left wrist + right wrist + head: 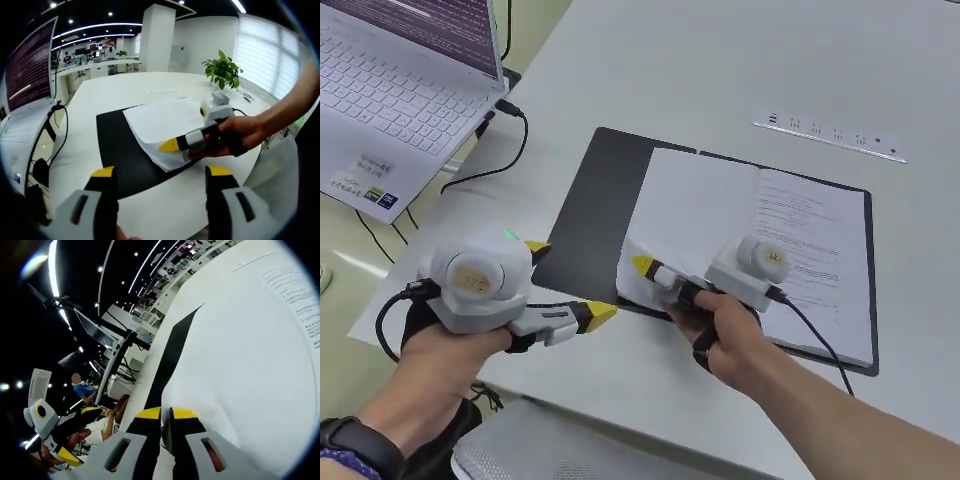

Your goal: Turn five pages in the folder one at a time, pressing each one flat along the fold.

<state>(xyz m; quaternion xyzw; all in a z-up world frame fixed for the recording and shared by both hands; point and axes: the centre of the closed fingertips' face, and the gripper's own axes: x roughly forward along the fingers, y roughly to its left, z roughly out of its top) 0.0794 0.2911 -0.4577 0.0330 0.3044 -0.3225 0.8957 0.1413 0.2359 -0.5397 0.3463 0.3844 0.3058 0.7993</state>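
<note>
Right gripper (646,267): jaws sitting almost together, seemingly pinching lower corner of white page (695,205) near folder's front edge. Left gripper (568,282): gaping wide, holding nothing, hovering just off front-left corner of folder (588,215). Page curling up, lying partway over folder's black left cover. Printed sheet (820,250) showing on folder's right half. Folder lying open on table (720,60). Judging one turn under way, with pressing along fold not yet done. Cannot tell how many pages are already turned.
</note>
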